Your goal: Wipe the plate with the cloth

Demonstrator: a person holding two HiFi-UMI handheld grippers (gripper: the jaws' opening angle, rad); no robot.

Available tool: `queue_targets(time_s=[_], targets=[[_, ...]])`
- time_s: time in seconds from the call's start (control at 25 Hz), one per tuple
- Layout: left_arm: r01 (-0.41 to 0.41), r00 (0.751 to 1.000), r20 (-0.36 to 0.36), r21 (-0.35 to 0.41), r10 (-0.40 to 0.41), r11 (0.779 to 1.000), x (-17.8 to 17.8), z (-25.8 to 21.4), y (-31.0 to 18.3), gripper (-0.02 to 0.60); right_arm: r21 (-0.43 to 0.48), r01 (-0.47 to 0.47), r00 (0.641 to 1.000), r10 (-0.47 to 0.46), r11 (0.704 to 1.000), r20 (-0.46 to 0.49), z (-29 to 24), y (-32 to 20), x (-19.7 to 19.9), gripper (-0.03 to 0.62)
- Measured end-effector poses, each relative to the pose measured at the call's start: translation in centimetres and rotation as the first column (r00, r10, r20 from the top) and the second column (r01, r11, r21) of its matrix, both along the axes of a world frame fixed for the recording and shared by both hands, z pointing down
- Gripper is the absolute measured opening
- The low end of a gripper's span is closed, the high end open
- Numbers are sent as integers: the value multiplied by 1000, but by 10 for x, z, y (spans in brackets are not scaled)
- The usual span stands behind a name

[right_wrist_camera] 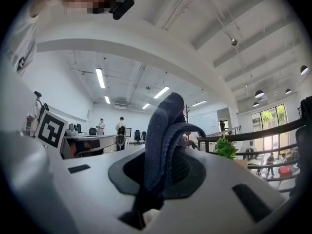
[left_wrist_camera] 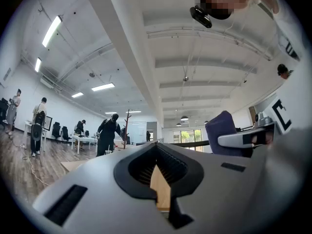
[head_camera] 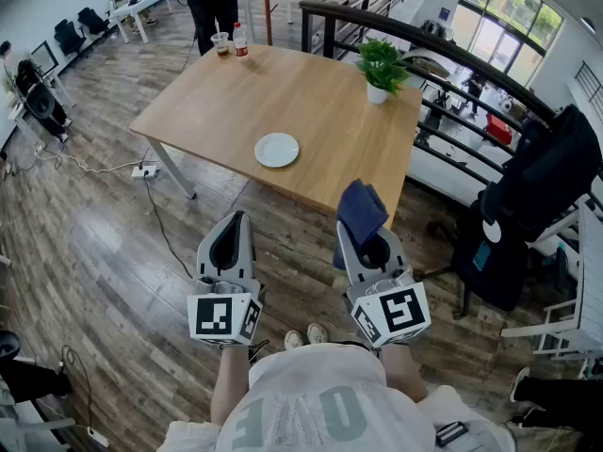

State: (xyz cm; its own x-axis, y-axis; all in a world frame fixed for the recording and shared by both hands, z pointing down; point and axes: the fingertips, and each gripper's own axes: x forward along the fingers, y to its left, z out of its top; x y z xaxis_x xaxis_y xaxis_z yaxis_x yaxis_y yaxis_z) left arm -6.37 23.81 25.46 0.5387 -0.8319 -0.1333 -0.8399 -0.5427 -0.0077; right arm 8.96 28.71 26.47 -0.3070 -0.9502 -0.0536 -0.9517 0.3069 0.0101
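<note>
Plate (head_camera: 276,150): small, round, plain white, lying flat near the front edge of the wooden surface (head_camera: 320,92), centre of frame. Cloth (head_camera: 362,210): dark blue knit, folded, standing up out of the right tongs (head_camera: 372,243), which pinch it; lower centre-right, off the surface, well apart from the plate. Left tongs (head_camera: 234,229) pressed together, nothing between them. Black-and-white square markers on both cubes. Pale shirt lettering only partly legible.

White plate (head_camera: 276,149) on table (head_camera: 311,97), blue cloth (head_camera: 362,210) gripped
</note>
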Motion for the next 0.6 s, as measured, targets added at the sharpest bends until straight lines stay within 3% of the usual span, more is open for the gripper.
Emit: queue_targets(time_s=[0.6], targets=[[-23,1000,-9,11,23,1000,-5,0,-12,6,32,-18,1000,17,999,7,-5,-2,-4,57]])
